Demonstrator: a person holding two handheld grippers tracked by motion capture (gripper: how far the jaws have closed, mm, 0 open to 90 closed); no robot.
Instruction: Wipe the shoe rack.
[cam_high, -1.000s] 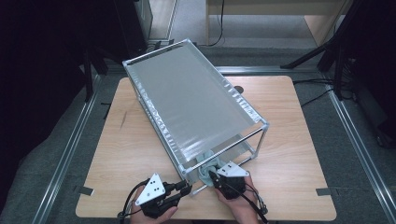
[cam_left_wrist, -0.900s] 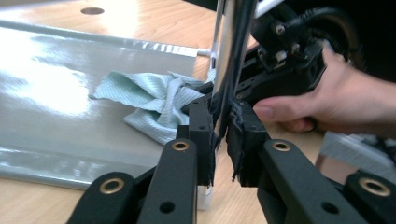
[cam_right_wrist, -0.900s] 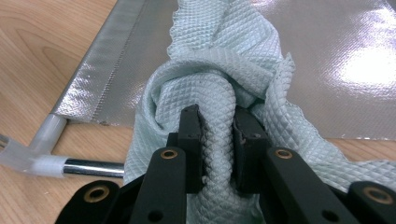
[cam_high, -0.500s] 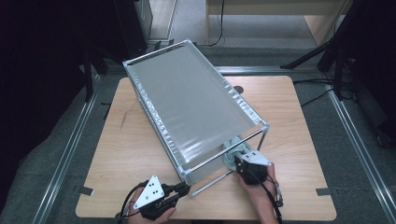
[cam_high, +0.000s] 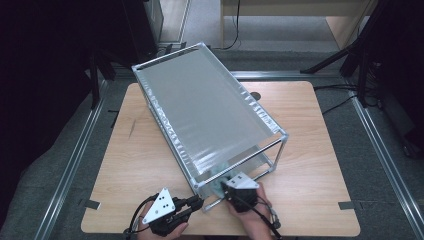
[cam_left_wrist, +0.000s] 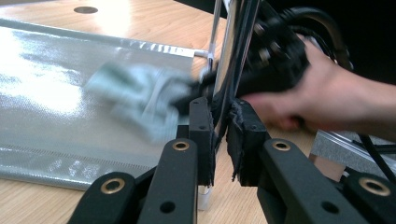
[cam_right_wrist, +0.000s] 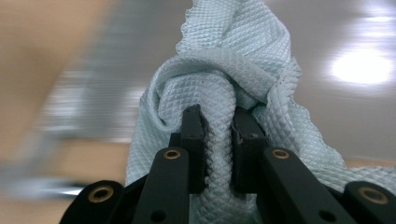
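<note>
Cloth (cam_right_wrist: 219, 93) is the story here: a pale blue-green, diamond-weave rag, bunched up and pinched tight between the right gripper's (cam_right_wrist: 218, 140) fingers (cam_right_wrist: 192, 140), which have just been closing further on it. In the high view that right gripper (cam_high: 235, 189) sits at about 6 o'clock on the tabletop (cam_high: 320, 150), poked into the near open end of the metal frame (cam_high: 210, 115), just under its silvery top sheet. The left gripper view catches the rag (cam_left_wrist: 135, 100) too, blurred, lying on the lower silver sheet (cam_left_wrist: 56, 93) inside the frame, with the person's right hand (cam_left_wrist: 336, 98) beside it at 3 o'clock.

Over to the left gripper (cam_high: 197, 204), down at roughly 7 o'clock near the tabletop's front edge. Its fingers (cam_left_wrist: 201, 135) are together, clamped on the thin upright post (cam_left_wrist: 227, 56) at the frame's near corner; you can see the chrome bar rising straight out from between the black pads. The two grippers are close, just either side of that corner.

The frame itself runs diagonally across the tabletop, from the near corner at 6 o'clock up toward 11 o'clock, its far end hanging past the tabletop's back edge. A small dark hole (cam_high: 256, 95) sits in the wood at about 1 o'clock, just beside the frame's long side.
</note>
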